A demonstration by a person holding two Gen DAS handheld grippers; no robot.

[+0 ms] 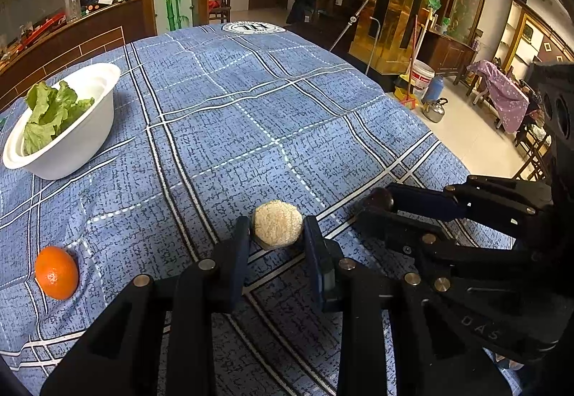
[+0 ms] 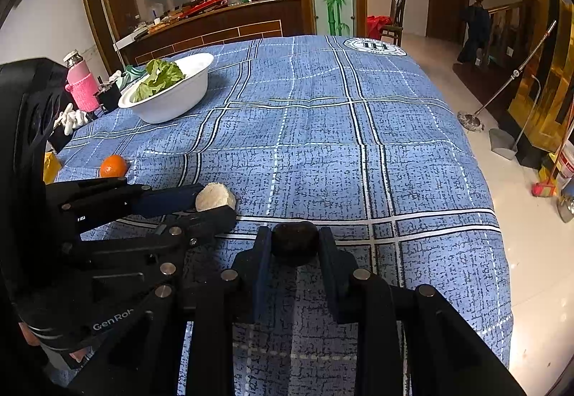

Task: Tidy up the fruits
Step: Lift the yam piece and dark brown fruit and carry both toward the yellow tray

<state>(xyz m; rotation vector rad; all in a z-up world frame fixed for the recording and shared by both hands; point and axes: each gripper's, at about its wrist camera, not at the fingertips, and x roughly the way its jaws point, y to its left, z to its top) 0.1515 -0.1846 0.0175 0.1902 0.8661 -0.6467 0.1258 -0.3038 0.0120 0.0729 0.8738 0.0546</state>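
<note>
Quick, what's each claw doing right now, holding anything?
Left claw: shut on the pale rough round fruit.
Right claw: shut on the small dark round fruit.

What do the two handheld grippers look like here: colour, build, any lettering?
Both are matte black linkage frames with round silver pivot pins. The left gripper and the right gripper each have two flat fingers faced with dark blue pads. In the right wrist view the left unit's body reads "GenRob", cut off; in the left wrist view the right unit shows faint letters "DAS". No cables or sleeves are visible.
</note>
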